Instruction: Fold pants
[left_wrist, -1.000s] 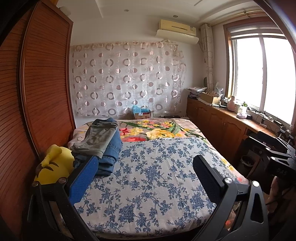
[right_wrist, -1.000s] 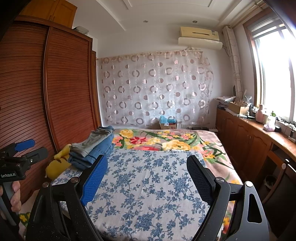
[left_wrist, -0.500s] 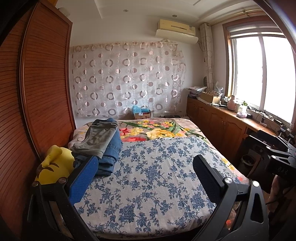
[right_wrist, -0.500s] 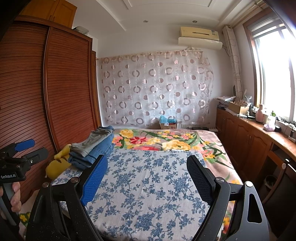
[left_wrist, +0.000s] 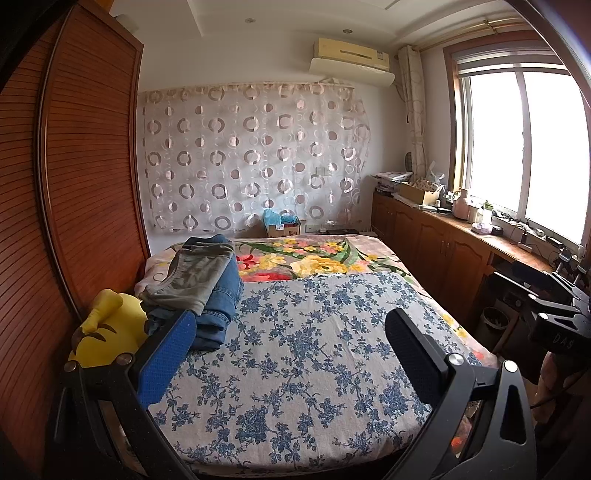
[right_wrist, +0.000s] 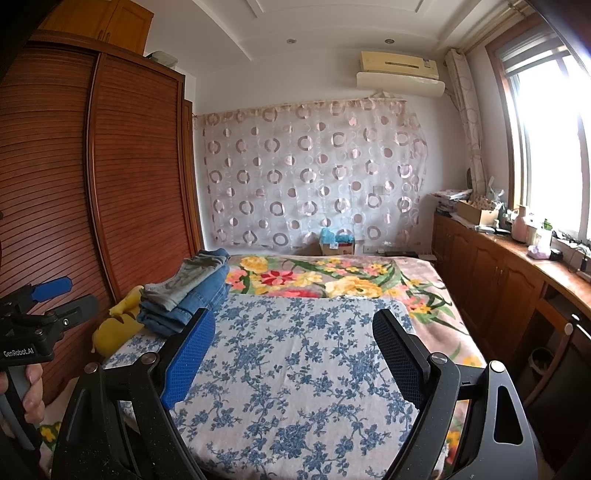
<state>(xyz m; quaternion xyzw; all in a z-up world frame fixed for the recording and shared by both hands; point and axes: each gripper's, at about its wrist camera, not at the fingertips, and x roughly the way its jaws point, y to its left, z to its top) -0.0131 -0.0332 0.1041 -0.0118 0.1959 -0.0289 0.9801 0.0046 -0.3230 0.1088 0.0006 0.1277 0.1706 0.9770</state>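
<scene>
Nothing has shifted over the last second: the left gripper (left_wrist: 291, 339) and right gripper (right_wrist: 295, 343) hang spread wide and empty above the blue-flowered cotton sheet (left_wrist: 314, 354). The stack of folded denim and grey pants (left_wrist: 207, 284) lies at the bed's left edge, beside the yellow plush toy (left_wrist: 107, 332). I'd guess this is a pause between garments.

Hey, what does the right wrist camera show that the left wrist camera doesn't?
Only the right wrist view shows the left gripper from outside, jaws open, with fingers on its handle. Only the left wrist view shows the right gripper's body at its right edge. Both share the bed's blue floral cover, the pants pile, yellow plush toy and each camera's own open, empty gripper.
</scene>
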